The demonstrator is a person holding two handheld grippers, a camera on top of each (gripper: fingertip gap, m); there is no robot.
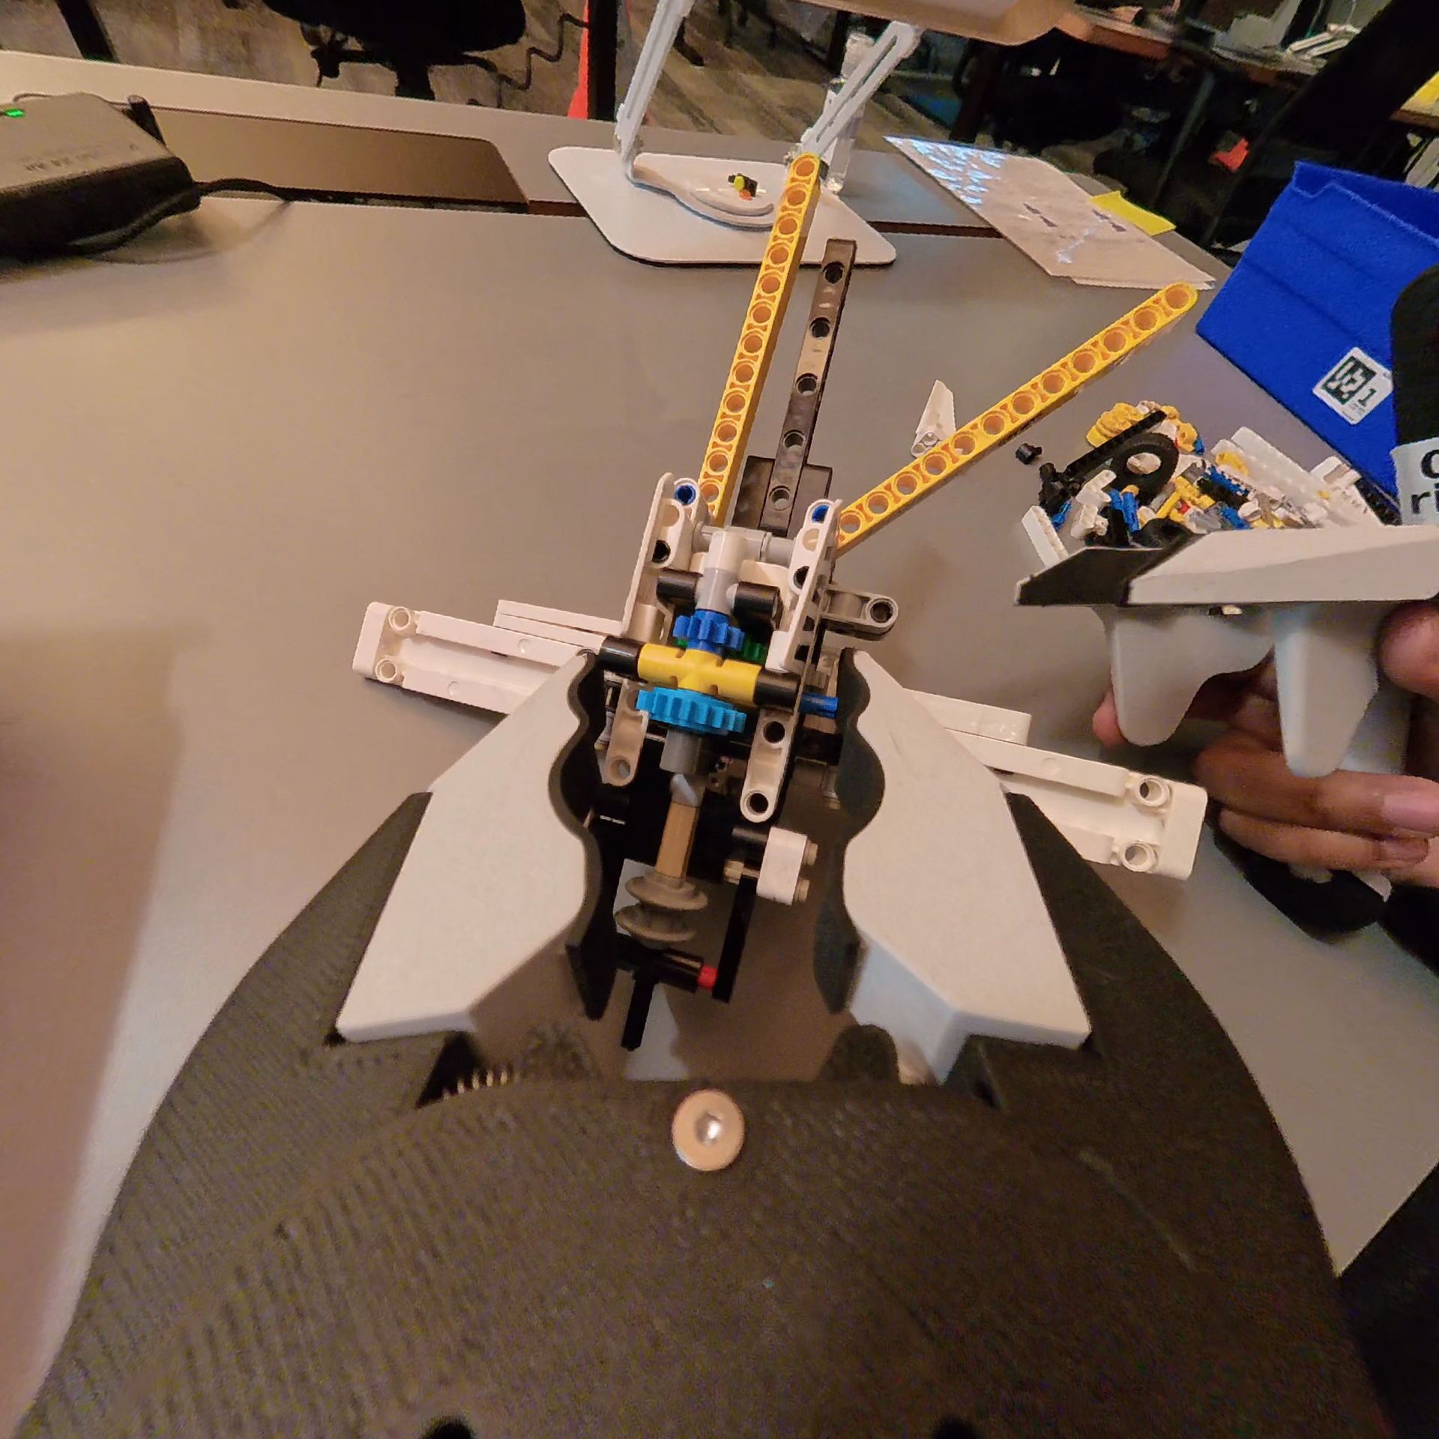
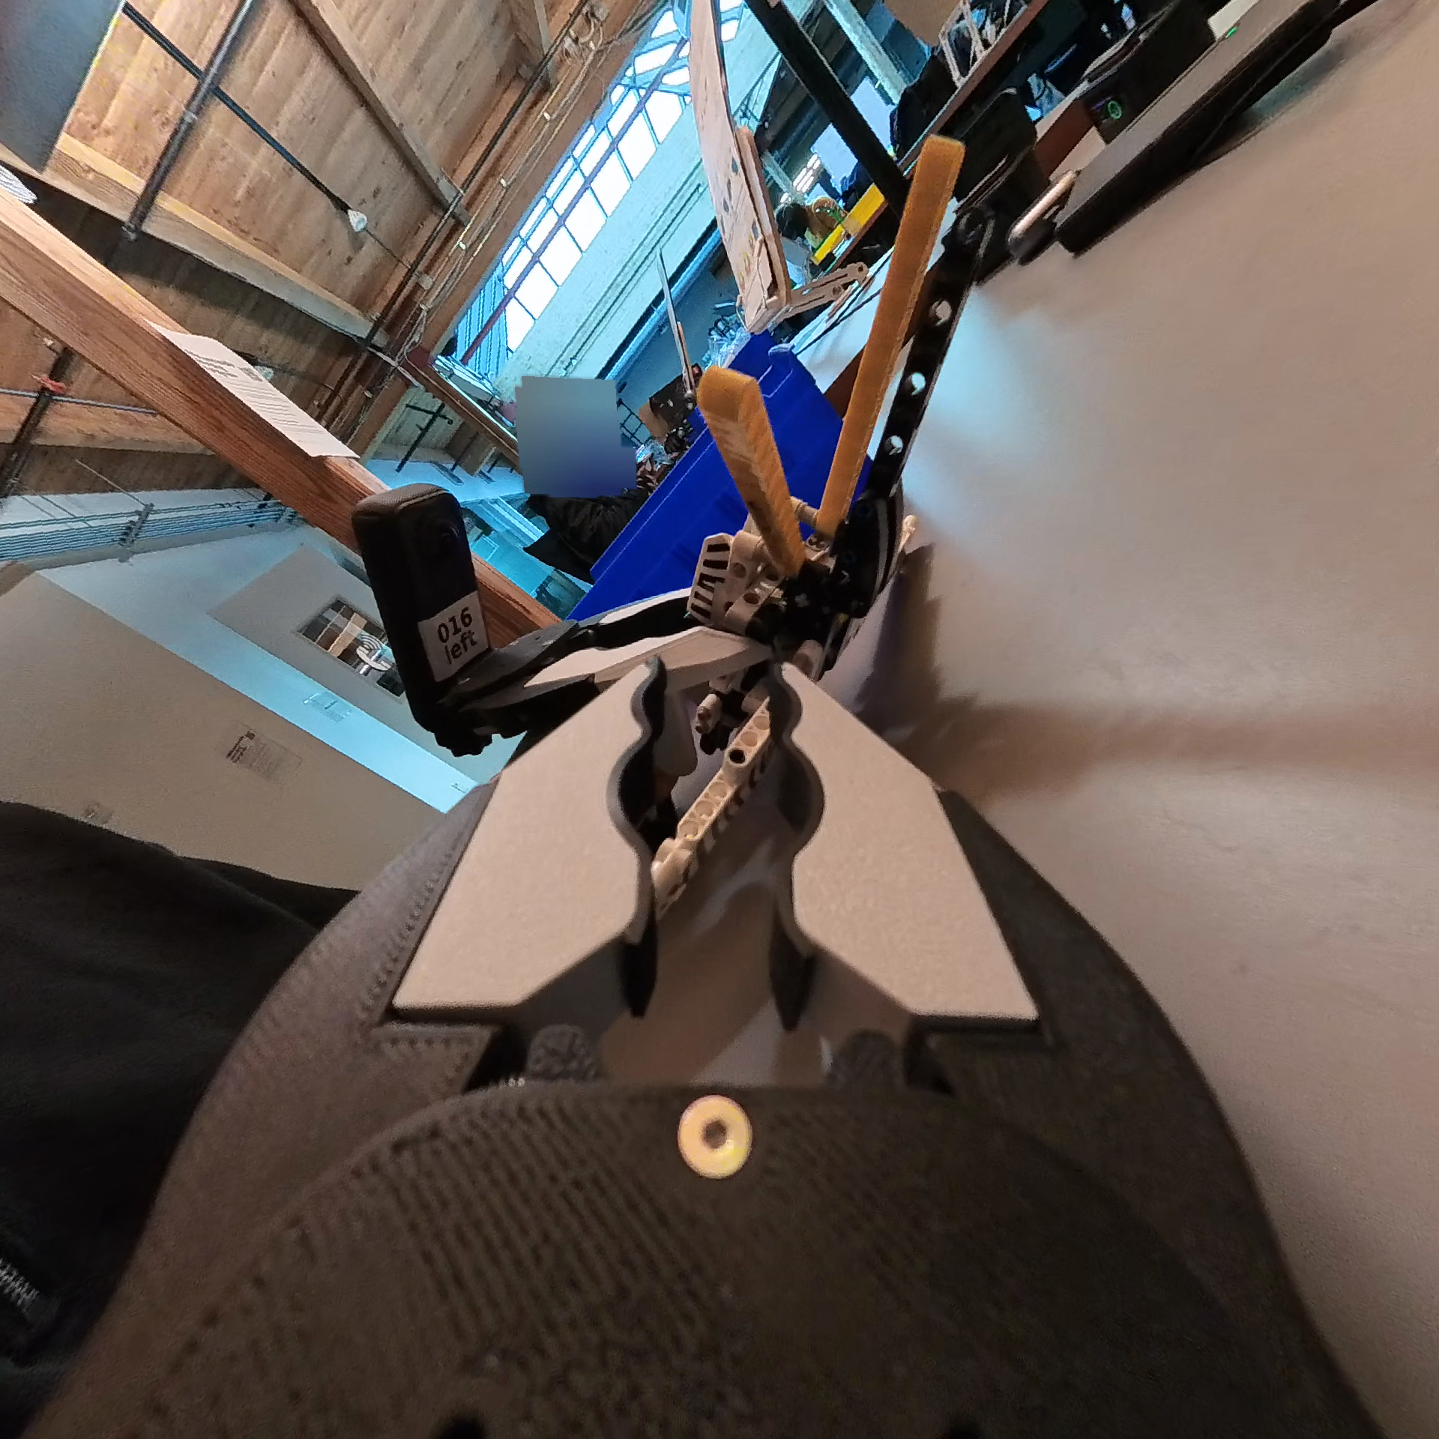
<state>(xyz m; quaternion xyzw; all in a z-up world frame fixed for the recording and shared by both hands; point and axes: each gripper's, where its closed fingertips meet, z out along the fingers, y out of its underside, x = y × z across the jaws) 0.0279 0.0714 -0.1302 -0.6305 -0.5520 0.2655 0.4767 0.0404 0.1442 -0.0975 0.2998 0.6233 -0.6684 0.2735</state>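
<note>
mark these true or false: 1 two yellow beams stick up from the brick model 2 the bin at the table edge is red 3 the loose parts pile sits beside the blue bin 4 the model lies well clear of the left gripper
1. Two yellow beams rise from the brick model: true.
2. The bin is red: false, the bin is blue.
3. The parts pile sits beside the blue bin: true.
4. The model lies clear of the left gripper: false, the model sits between its fingers.
</note>
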